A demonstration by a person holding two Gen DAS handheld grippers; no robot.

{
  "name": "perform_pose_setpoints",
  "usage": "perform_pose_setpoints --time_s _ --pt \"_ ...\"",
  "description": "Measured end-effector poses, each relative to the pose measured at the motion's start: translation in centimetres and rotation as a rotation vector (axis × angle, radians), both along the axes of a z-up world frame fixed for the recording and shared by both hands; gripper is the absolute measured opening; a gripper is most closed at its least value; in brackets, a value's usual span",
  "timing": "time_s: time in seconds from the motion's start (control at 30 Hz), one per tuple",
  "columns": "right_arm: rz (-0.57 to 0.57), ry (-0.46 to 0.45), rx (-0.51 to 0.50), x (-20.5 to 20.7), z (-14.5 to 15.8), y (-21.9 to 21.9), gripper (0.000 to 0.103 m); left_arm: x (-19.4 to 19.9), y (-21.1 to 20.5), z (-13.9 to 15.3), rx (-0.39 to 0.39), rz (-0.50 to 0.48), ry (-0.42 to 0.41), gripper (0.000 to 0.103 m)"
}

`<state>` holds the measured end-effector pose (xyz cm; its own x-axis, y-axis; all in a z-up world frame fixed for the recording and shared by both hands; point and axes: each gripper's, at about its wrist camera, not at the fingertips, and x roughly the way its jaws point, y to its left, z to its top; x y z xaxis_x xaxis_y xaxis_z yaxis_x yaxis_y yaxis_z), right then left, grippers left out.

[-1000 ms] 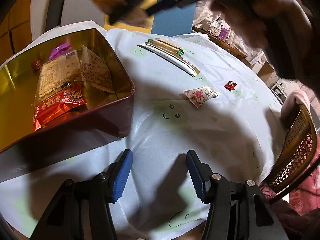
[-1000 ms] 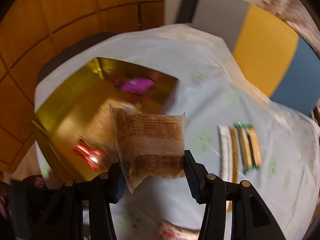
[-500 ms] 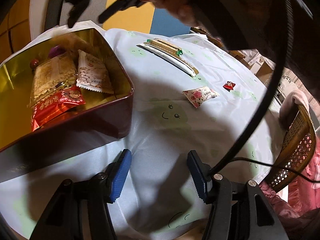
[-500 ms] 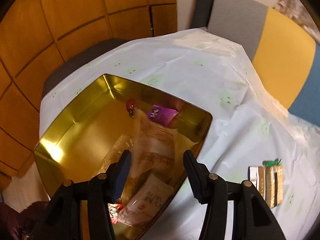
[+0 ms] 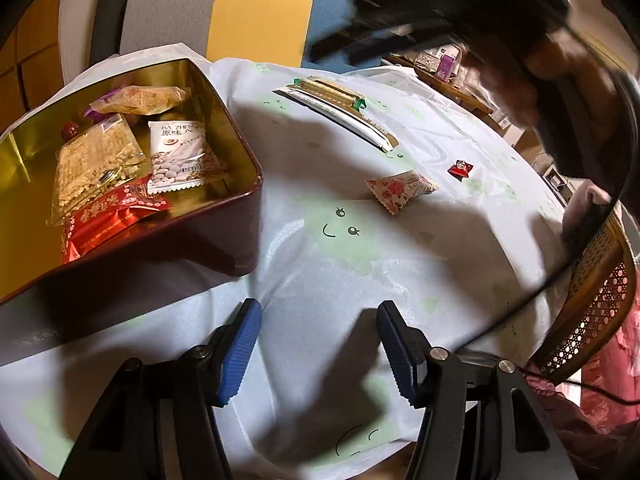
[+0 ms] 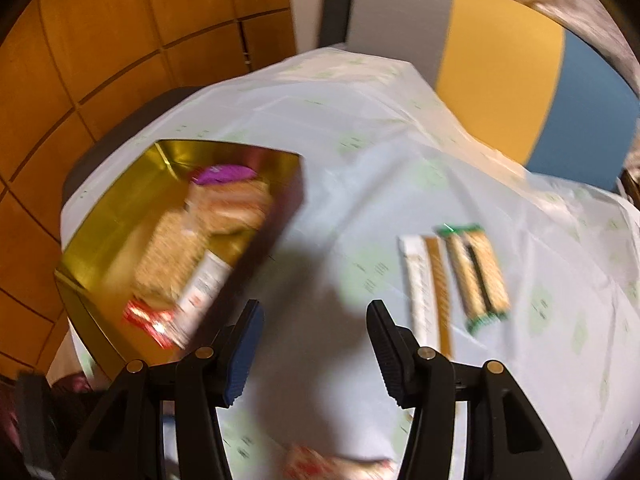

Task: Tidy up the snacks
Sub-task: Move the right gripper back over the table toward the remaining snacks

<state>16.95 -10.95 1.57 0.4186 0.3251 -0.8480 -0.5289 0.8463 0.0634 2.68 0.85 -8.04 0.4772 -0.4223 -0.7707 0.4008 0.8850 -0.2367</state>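
A round table under a pale cloth [image 5: 344,264] printed with small green faces fills both views.

In the left wrist view, the left gripper [image 5: 318,344] sits at the bottom of the frame, its blue-padded jaws standing apart with nothing between them, only cloth below. At the upper left stands an open tin [image 5: 240,216], gold inside and dark red outside. In it lie several snacks: a white nut packet [image 5: 180,156], a clear packet of pale grain cake [image 5: 94,164], a red packet [image 5: 112,216] at the near side, a brownish packet [image 5: 140,98] at the far side, part of a purple wrapper and a small red round sweet [image 5: 70,130]. Out on the cloth, right of centre, lies a pink packet [image 5: 400,190], with a small red candy [image 5: 460,168] just beyond it to the right. Near the top centre lie long bars [image 5: 340,110], side by side. A blurred dark shape with a hand crosses the upper right; a wicker chair [image 5: 592,304] stands at the right edge.

In the right wrist view, which is blurred, the right gripper [image 6: 314,340] is at the bottom, jaws likewise parted and empty, and they have just been opening. The tin [image 6: 120,200] is at the left, the bars [image 6: 452,280] at the right, and the pink packet [image 6: 320,464] shows at the bottom edge.
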Motion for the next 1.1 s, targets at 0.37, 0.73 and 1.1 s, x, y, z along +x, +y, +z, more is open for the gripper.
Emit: perform_pose_setpoints --time_s 0.37,0.73,1.1 --pt "-0.222 0.014 -0.112 -2.5 -2.0 -12.0 0.055 0.2 -0.4 0.0 0.027 -0.002 -0.007 0.063" --pt "-0.531 0.014 -0.107 -1.5 -4.1 -22.1 0.055 0.6 -0.9 -0.1 0.062 0.000 -0.012 0.064" --pt "-0.594 0.071 -0.155 -0.9 -5.5 -23.6 0.055 0.3 -1.5 0.3 0.116 0.013 -0.021 0.065"
